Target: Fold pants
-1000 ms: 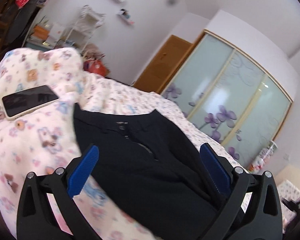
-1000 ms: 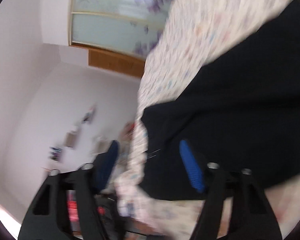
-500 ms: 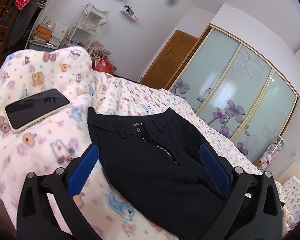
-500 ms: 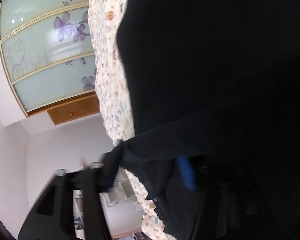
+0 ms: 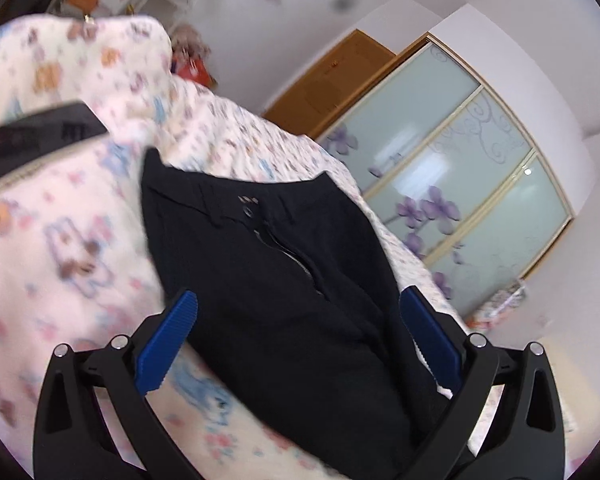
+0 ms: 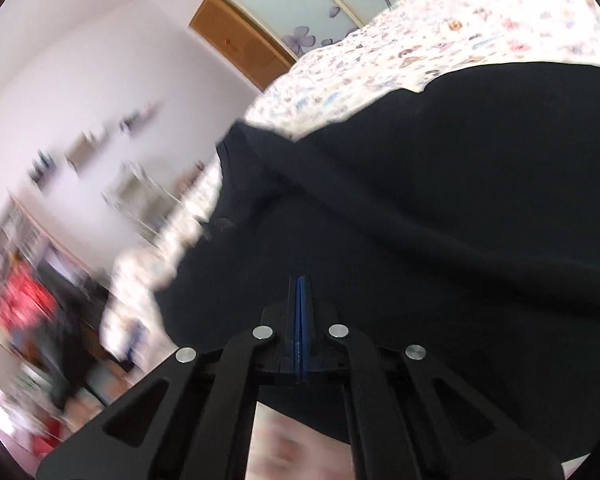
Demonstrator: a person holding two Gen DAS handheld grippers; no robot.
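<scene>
On the bed, at the claws:
Right claw (image 6: 300, 292): blue pads pressed together over dark cloth; looks clamped on a fold of the pants, though no fabric shows between the pads.
Left claw (image 5: 296, 320): pads spread wide, nothing pinched, poised over the pants just below the zip.
Pants (image 5: 268, 280): black, lying on the bed, waistband away from the left camera, button and half-open zip facing up; in the right view a raised ridge of cloth runs off from the claw.
Step in hand, as judged: taking hold of the garment to start a fold.
Doing it well: pinch both layers near an edge, not the slack middle; lift only enough to clear the bedding; keep both grips level so the crease falls straight; check no bedding comes up too.
Bedding (image 5: 80, 280): pale, cartoon print, rumpled and soft under the pants, likely to let them slide.
Phone (image 5: 36, 140): dark, on a hump of quilt, just beside the waistband corner; could get swept off.
Wardrobe (image 5: 460, 152): frosted doors beyond the bed, well apart.
</scene>
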